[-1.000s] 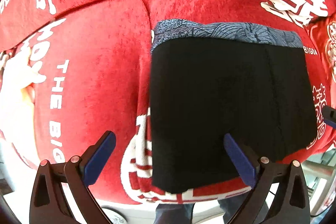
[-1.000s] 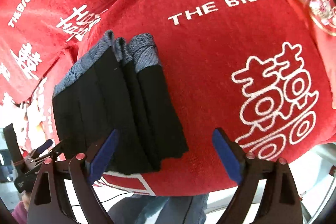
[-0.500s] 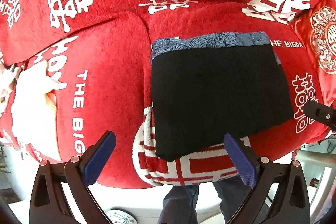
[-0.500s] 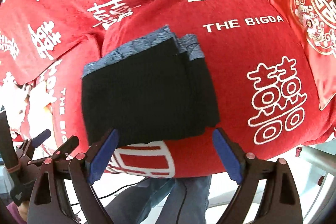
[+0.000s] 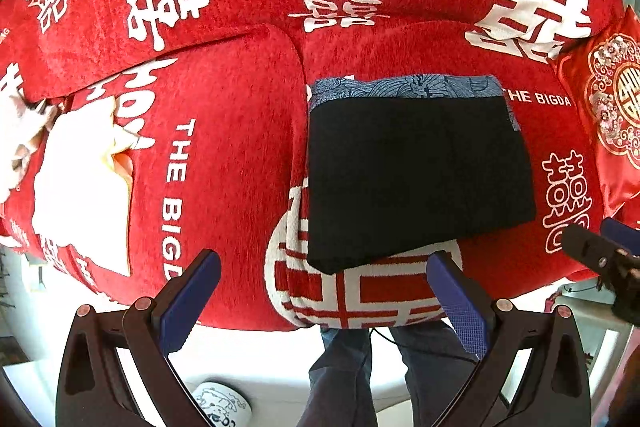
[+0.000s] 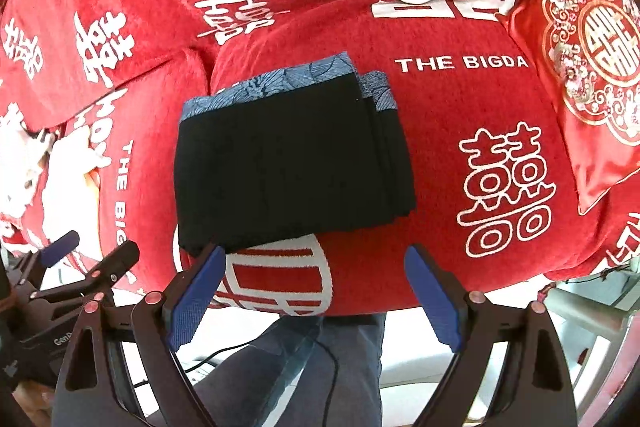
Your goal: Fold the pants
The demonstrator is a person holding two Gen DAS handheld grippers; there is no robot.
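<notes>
Left wrist view is showing the black pants lying folded into a neat rectangle on the red sofa cushion, patterned grey band at the far edge. The left gripper is hovering near its front edge, jaws spread, holding nothing. The right gripper is likewise hanging wide apart and empty, just short of the pants.

Black pants (blue-patterned band); red sofa cover

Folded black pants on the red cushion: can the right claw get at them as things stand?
Probably yes. The right claw is open and empty, with the folded black pants just ahead and nothing between them.
</notes>
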